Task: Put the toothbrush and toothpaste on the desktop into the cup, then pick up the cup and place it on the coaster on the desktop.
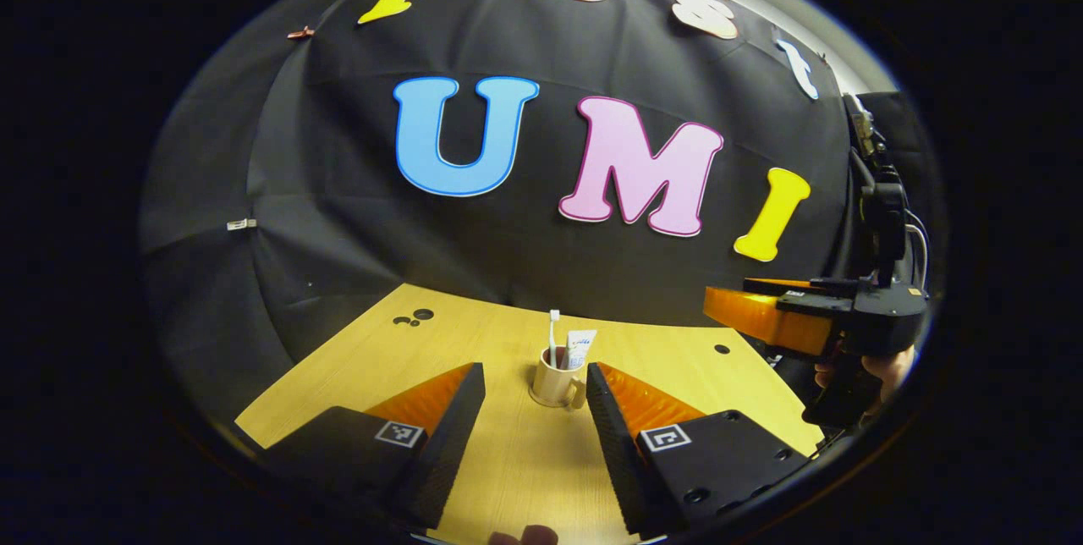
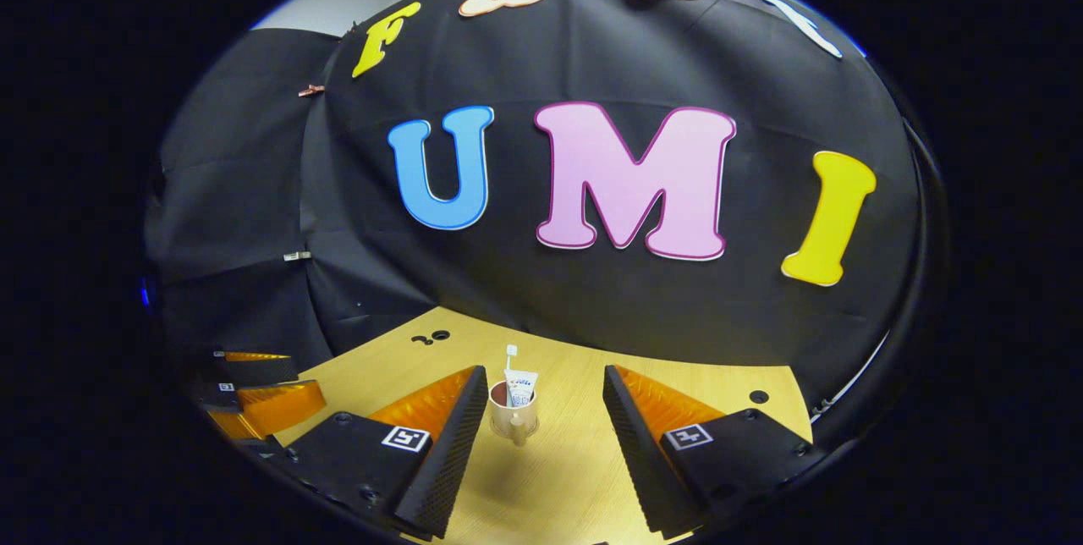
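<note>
A cup [image 1: 556, 384] holding the toothbrush [image 1: 554, 335] and toothpaste [image 1: 580, 348] stands on the worktop [image 1: 525, 460], ahead of both grippers' spread, empty fingers [image 2: 448, 452]. No coaster is visible; a clumsy grab at the cup could likely tip it over.

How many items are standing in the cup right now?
2. A toothbrush stands upright on the left side of the cup, and a toothpaste tube leans beside it on the right. Anything lower inside the cup would be hidden.
</note>
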`<move>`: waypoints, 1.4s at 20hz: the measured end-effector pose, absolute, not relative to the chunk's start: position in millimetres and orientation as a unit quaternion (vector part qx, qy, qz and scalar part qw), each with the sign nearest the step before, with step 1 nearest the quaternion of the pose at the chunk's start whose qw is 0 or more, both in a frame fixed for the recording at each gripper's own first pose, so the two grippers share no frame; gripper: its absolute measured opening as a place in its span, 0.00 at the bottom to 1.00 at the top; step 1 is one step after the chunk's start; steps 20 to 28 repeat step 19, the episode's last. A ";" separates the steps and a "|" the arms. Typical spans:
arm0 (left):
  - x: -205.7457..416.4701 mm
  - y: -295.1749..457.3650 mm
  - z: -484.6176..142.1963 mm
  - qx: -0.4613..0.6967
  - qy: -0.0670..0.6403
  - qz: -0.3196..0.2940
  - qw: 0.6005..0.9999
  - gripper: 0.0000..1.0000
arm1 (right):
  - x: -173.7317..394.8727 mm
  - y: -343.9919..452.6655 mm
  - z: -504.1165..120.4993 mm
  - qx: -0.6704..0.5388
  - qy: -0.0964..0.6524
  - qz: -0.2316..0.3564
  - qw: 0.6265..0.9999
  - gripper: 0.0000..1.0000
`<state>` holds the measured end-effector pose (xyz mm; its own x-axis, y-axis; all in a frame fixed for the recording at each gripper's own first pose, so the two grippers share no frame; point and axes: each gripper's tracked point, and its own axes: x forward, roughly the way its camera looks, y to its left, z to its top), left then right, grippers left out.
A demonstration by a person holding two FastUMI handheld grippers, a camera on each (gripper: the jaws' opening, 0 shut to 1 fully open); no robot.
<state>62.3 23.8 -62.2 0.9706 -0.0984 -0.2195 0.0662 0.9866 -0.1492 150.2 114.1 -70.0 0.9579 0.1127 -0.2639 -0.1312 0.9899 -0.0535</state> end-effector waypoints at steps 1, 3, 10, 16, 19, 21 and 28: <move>59.5 21.2 -60.5 -0.065 0.114 -0.046 0.990 0.78 | 141.6 113.2 -64.5 -0.031 0.128 0.056 0.990 0.85; 55.0 16.5 -57.4 -0.057 0.113 -0.051 0.991 0.78 | 124.2 111.3 -56.0 -0.021 0.119 0.046 0.992 0.85; 38.8 10.3 -53.0 -0.028 0.111 -0.060 0.992 0.78 | 93.8 95.0 -37.1 -0.021 0.094 0.008 0.995 0.87; 38.4 14.5 -49.9 -0.024 0.108 -0.058 0.992 0.78 | 82.5 89.0 -40.7 -0.004 0.100 -0.007 0.995 0.87; 38.2 16.8 -46.8 -0.021 0.104 -0.055 0.993 0.78 | 81.1 87.3 -46.8 -0.004 0.108 -0.011 0.994 0.87; 38.2 16.8 -46.8 -0.021 0.104 -0.055 0.993 0.78 | 81.1 87.3 -46.8 -0.004 0.108 -0.011 0.994 0.87; 38.2 16.8 -46.8 -0.021 0.104 -0.055 0.993 0.78 | 81.1 87.3 -46.8 -0.004 0.108 -0.011 0.994 0.87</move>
